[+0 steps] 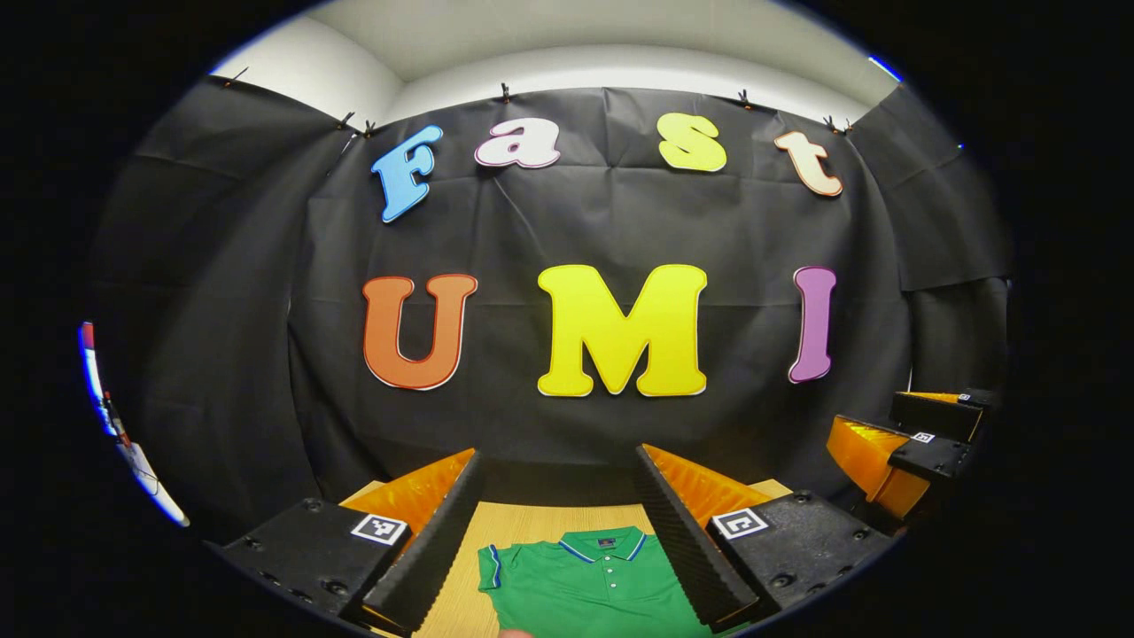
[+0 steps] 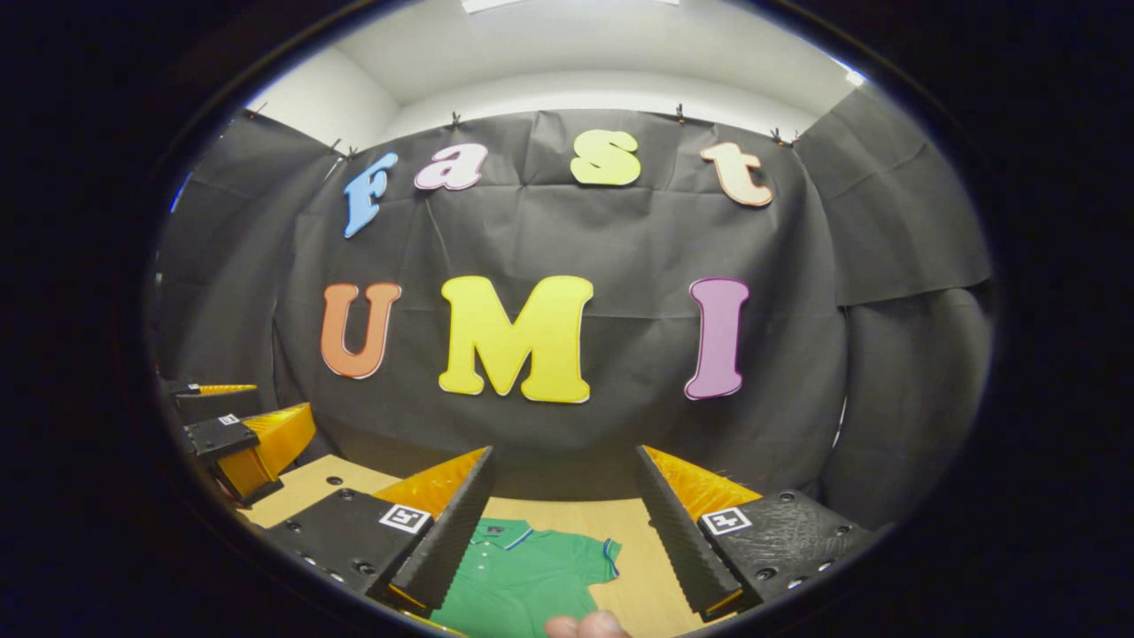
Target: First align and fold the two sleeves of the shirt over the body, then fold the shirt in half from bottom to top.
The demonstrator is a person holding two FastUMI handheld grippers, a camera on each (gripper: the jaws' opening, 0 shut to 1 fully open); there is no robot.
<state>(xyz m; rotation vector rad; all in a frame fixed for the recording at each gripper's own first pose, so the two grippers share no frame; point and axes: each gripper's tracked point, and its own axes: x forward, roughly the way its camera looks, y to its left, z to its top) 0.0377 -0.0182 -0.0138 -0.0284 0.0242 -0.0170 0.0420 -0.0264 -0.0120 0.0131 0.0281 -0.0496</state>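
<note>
A green polo shirt with a blue-trimmed collar lies flat on the wooden table, collar toward the wall. My left gripper hangs open above it, nothing between its fingers. In the right gripper view the same shirt shows with one short sleeve spread out to the right. My right gripper is open above the table too and holds nothing. The right gripper also appears at the right of the left gripper view, and the left gripper at the left of the right gripper view.
The black cloth wall stands right behind the table's far edge. A fingertip shows at the bottom of the right gripper view. Bare wood lies left of the shirt.
</note>
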